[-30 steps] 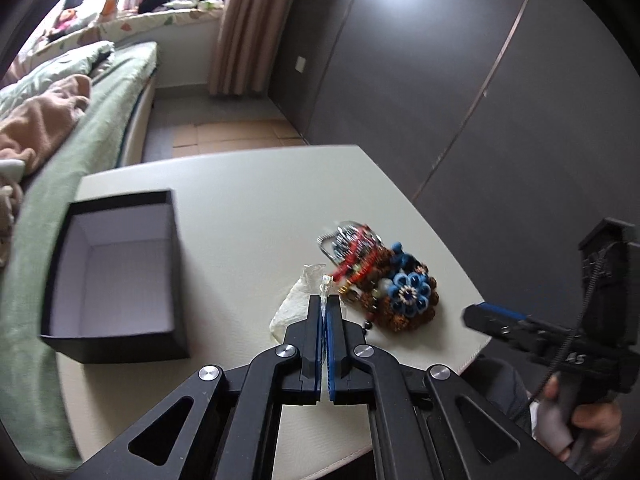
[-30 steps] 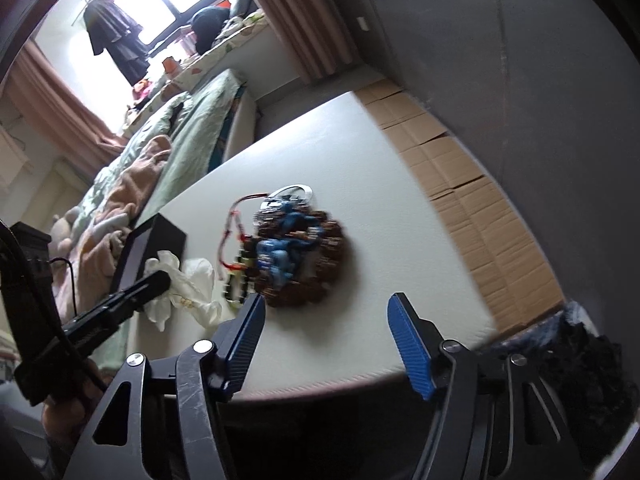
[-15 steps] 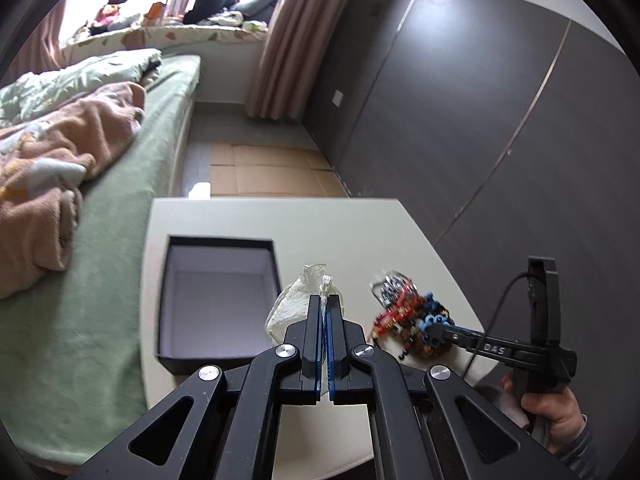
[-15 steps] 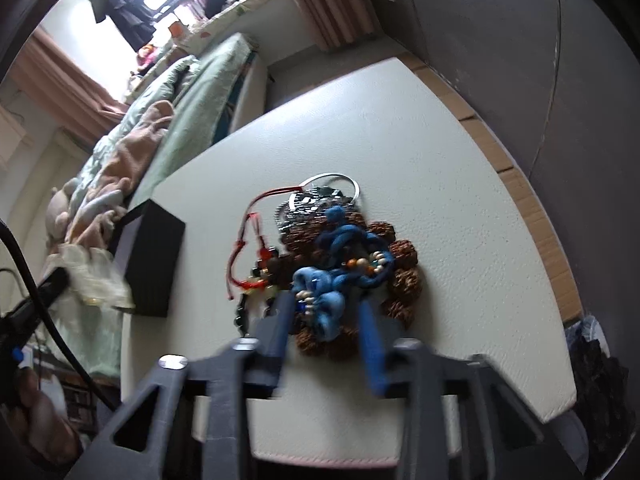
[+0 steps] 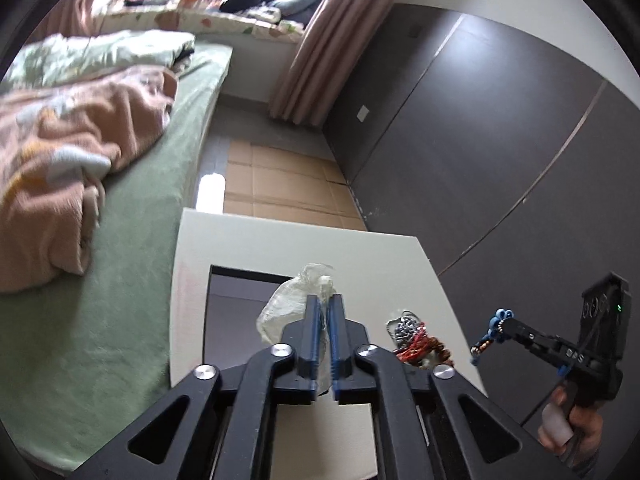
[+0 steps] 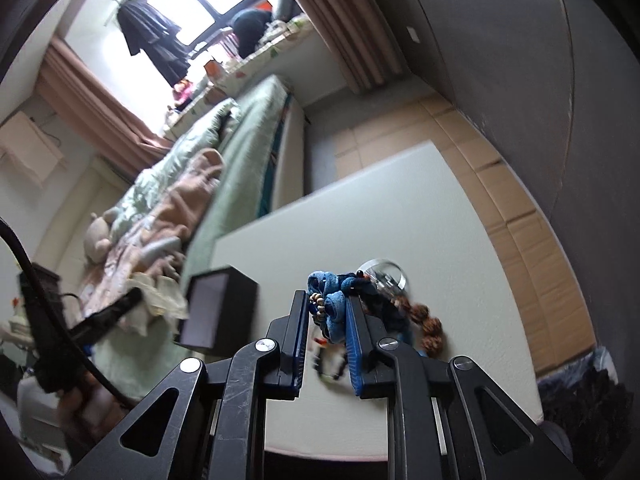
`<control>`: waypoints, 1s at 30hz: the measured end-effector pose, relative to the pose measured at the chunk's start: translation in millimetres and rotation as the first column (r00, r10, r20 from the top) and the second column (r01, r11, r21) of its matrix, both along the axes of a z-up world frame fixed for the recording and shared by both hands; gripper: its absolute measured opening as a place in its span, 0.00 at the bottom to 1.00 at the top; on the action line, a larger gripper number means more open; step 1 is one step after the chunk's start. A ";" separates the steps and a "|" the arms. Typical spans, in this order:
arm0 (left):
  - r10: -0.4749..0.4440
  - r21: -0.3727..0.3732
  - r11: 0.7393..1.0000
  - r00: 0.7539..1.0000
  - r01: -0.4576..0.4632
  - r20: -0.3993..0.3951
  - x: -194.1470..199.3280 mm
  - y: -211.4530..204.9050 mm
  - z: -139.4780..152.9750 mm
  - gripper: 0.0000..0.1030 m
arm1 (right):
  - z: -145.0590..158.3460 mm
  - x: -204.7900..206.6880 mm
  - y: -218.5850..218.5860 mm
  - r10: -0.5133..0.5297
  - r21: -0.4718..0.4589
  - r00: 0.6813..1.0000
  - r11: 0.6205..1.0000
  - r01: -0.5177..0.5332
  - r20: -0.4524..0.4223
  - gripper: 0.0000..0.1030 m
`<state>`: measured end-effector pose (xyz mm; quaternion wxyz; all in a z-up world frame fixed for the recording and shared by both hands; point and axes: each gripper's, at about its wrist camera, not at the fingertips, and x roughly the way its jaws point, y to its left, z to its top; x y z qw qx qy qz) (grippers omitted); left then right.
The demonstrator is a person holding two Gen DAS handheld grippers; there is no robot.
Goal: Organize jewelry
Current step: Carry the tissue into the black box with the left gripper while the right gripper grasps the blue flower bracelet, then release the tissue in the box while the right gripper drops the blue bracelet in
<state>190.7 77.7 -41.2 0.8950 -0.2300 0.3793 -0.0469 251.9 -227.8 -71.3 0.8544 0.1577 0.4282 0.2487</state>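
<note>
Both grippers hold their load above the table.

The left gripper (image 5: 325,312), jaws opening, has a clear bag (image 5: 294,300) between them over the black box (image 5: 236,300); the right gripper (image 6: 328,312) pinches the blue bracelet (image 6: 334,300), right of the box.

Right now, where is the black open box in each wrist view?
Left wrist view: black box bottom centre, behind the left gripper.
Right wrist view: left of centre, beside the right gripper.
Shared landmark: white table.
</note>
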 end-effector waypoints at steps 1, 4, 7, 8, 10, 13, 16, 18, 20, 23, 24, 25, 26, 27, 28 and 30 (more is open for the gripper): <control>0.000 -0.016 1.000 1.000 0.000 -0.003 0.9 1.6 -0.2 0.19 | 3.9 -1.1 1.5 0.005 0.003 1.000 1.000 -0.006 0.006 0.18; 0.019 -0.034 0.999 0.999 -0.018 0.030 -4.0 6.6 3.5 0.90 | 15.8 -4.5 15.2 0.037 0.011 0.999 0.999 -0.038 0.024 0.18; 0.048 -0.038 0.998 0.997 -0.045 0.061 -14.2 11.8 8.8 0.95 | 21.0 -5.2 32.7 0.078 0.021 0.997 0.997 -0.078 0.028 0.18; 0.052 -0.033 0.998 0.997 -0.050 0.056 -15.9 13.8 9.5 0.95 | 21.6 -4.5 39.2 0.094 0.022 0.995 0.995 -0.094 0.028 0.18; 0.061 -0.014 0.998 0.997 -0.060 0.055 -20.4 17.5 11.5 0.95 | 21.7 -2.6 54.2 0.126 0.031 0.992 0.991 -0.127 0.024 0.18; 0.085 -0.001 0.996 0.995 -0.085 0.061 -29.8 29.0 12.9 0.95 | 18.2 -0.3 77.6 0.179 0.064 0.984 0.982 -0.179 0.006 0.18; 0.121 0.003 0.993 0.991 -0.121 0.059 -39.2 42.4 12.5 0.95 | 13.0 1.0 106.7 0.231 0.066 0.973 0.971 -0.230 -0.002 0.18; 0.149 0.018 0.988 0.987 -0.150 0.056 -45.7 49.9 12.8 0.95 | 9.4 3.1 127.0 0.264 0.070 0.964 0.962 -0.263 -0.015 0.18; 0.188 0.027 0.981 0.980 -0.190 0.060 -53.4 60.0 13.6 0.95 | 8.8 3.1 139.4 0.290 0.075 0.957 0.955 -0.288 -0.020 0.18; 0.221 0.020 0.975 0.974 -0.222 0.058 -62.3 73.7 14.2 0.95 | 8.7 4.0 159.4 0.328 0.083 0.944 0.942 -0.325 -0.025 0.18; 0.232 0.022 0.972 0.971 -0.233 0.057 -64.8 76.8 14.9 0.95 | 8.8 4.8 168.2 0.343 0.087 0.939 0.936 -0.340 -0.027 0.18; 0.240 0.023 0.970 0.969 -0.242 0.057 -67.0 79.8 16.1 0.95 | 9.4 4.3 172.2 0.352 0.089 0.936 0.933 -0.348 -0.028 0.19; 0.249 0.025 0.968 0.967 -0.251 0.058 -69.2 82.1 16.9 0.95 | 9.1 5.2 180.2 0.363 0.086 0.931 0.929 -0.359 -0.034 0.19; 0.261 0.029 0.964 0.963 -0.263 0.060 -71.5 84.2 17.8 0.95 | 7.3 6.8 187.4 0.376 0.077 0.925 0.925 -0.371 -0.050 0.21; 0.272 0.034 0.961 0.961 -0.274 0.060 -72.9 85.5 18.5 0.95 | 4.9 9.1 192.3 0.391 0.074 0.918 0.920 -0.385 -0.074 0.33; 0.287 0.032 0.957 0.956 -0.289 0.062 -74.8 86.7 19.1 0.95 | -0.8 12.6 194.4 0.389 0.082 0.915 0.920 -0.382 -0.105 0.64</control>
